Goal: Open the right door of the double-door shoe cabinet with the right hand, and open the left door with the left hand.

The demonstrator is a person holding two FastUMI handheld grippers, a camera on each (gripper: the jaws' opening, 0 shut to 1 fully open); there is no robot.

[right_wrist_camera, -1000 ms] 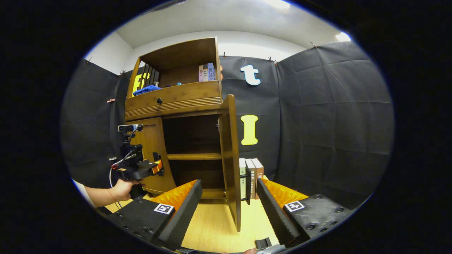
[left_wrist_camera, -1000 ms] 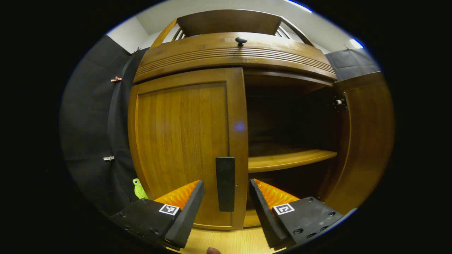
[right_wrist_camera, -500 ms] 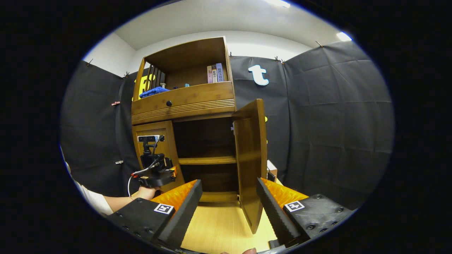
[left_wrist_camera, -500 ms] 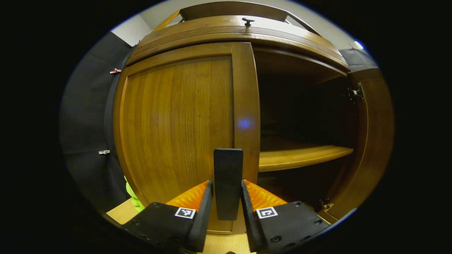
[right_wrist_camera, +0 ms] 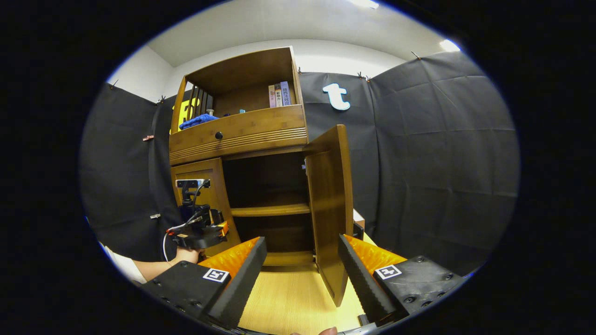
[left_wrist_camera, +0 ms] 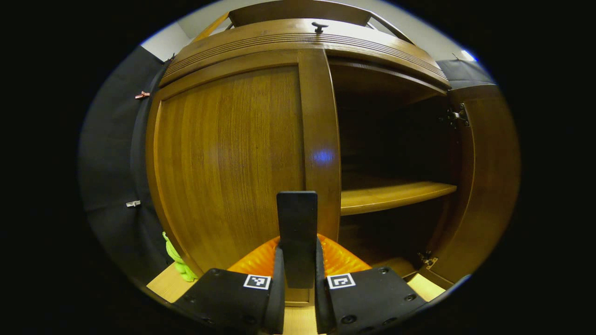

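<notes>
Shoe cabinet point(right_wrist_camera: 242, 135) is standing against the booth wall; right door point(right_wrist_camera: 331, 204) is hanging wide open, left door point(left_wrist_camera: 228, 158) is sitting flush and closed. Left gripper point(left_wrist_camera: 297, 279) is pinching the left door's handle point(left_wrist_camera: 297, 232), fingers pressed together on both its sides. Right gripper point(right_wrist_camera: 301, 274) is idling, spread, well back from the cabinet. Best approach, in my judgement: pulling along the hinge arc, keeping the pinch square so the handle isn't slipping out.

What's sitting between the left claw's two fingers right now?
The left door's dark upright handle sits between the left claw fingers, which press it from both sides in the left gripper view; the left door looks closed.
</notes>
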